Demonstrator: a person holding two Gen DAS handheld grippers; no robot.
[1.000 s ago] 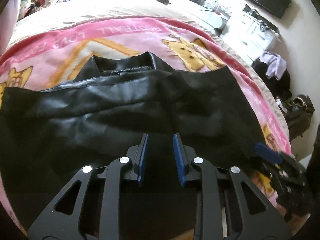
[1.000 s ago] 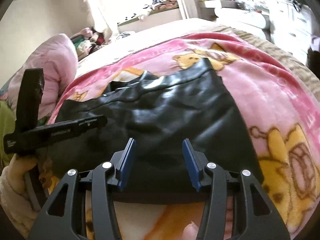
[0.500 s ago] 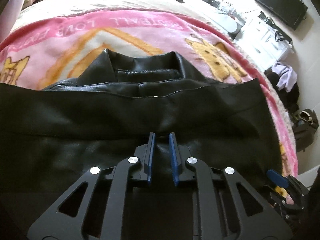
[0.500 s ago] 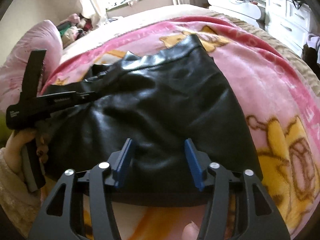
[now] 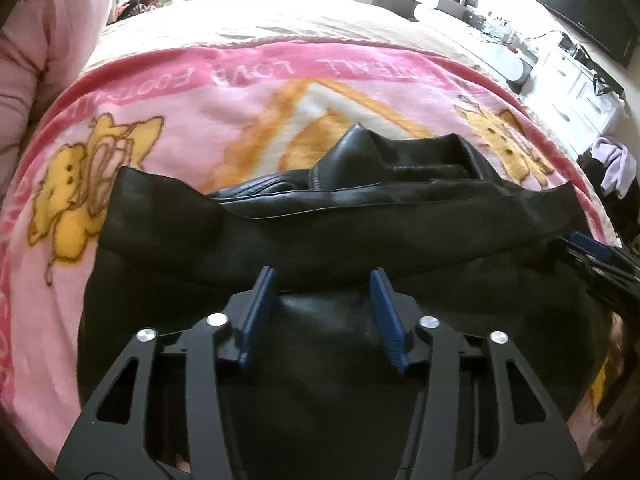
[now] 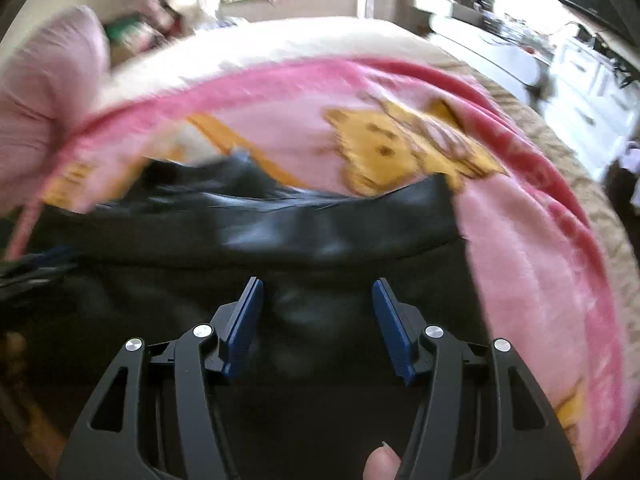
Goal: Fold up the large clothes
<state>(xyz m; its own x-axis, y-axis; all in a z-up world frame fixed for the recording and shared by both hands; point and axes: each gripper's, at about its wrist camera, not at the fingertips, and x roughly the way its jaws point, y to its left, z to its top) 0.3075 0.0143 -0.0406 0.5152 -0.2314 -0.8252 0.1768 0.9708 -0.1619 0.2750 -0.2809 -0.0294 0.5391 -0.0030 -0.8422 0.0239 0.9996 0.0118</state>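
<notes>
A black leather jacket (image 5: 360, 240) lies folded on the pink blanket (image 5: 200, 120), its collar (image 5: 360, 152) poking out past the folded edge. My left gripper (image 5: 322, 276) hovers over the near part of the jacket. Its jaws are opening and nothing is pinched between the blue pads. In the blurred right wrist view my right gripper (image 6: 317, 284) is open above the same jacket (image 6: 320, 236), near its right side, gripping nothing. The right gripper's tip (image 5: 592, 248) shows at the right edge of the left wrist view.
A bed with a cartoon-bear blanket (image 6: 520, 240) carries the jacket. A pink pillow (image 5: 40, 40) sits at the far left. A white dresser (image 5: 580, 92), a dark screen (image 5: 588, 0) and a heap of clothes (image 5: 612, 164) stand off the bed's right side.
The left jaws, nearly shut half a second ago, now stand apart. Both views have swung across the jacket, so its far left corner now shows; the right view is smeared by motion.
</notes>
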